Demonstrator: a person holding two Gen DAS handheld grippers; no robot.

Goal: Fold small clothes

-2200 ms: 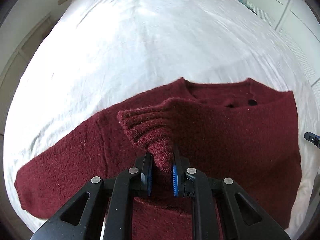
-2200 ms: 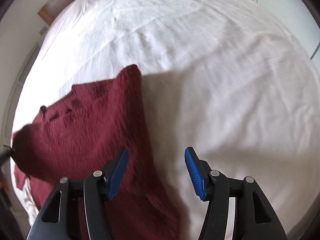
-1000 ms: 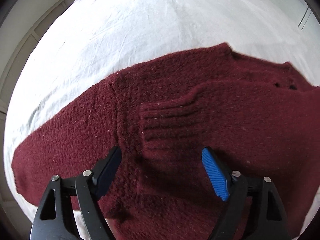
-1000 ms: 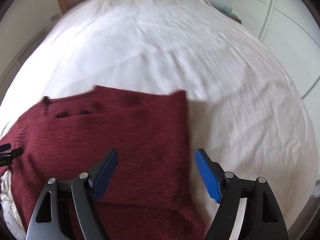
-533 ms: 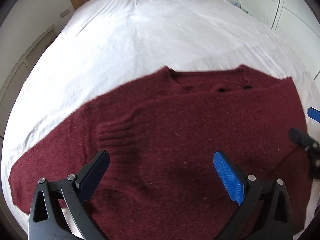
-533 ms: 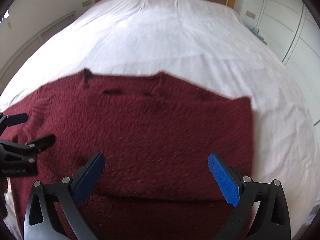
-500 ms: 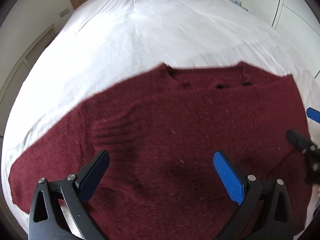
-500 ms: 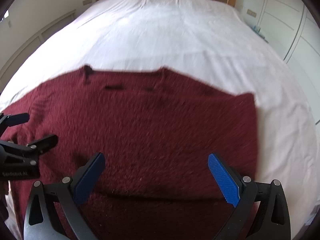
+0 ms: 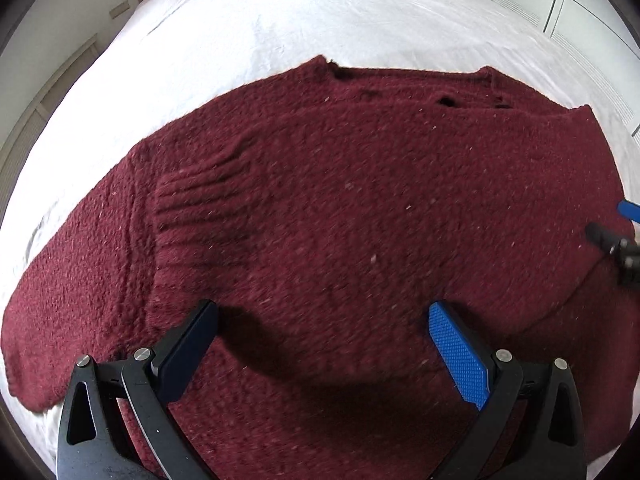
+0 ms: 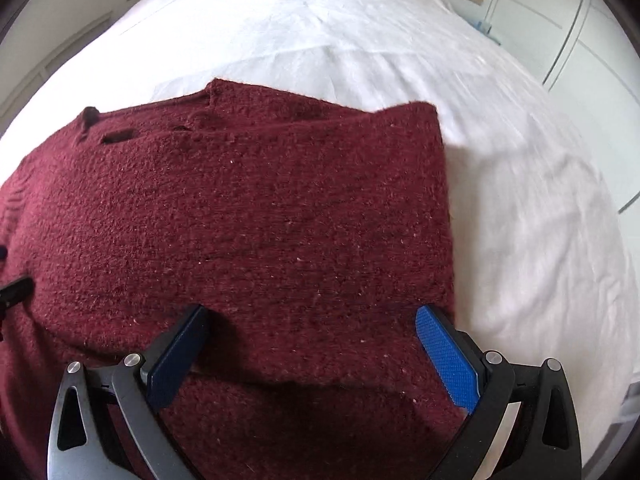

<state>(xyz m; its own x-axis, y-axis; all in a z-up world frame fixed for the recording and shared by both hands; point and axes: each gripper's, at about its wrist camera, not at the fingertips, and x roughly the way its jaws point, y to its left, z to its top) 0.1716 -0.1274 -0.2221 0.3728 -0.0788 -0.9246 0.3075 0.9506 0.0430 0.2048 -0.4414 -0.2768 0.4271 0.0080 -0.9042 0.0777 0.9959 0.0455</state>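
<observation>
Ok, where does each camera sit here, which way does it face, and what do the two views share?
Left wrist: on the left gripper, looking steeply down at the sweater and its folded-in cuff; own open fingers show, right gripper at the edge.
Right wrist: on the right gripper, facing down at the sweater's right edge and the bed; own open fingers show.
Shared: sweater, bed.

The sweater lies across the lower frame on the bed, collar toward the top. One sleeve is folded over its middle left; another stretches to lower left.
</observation>
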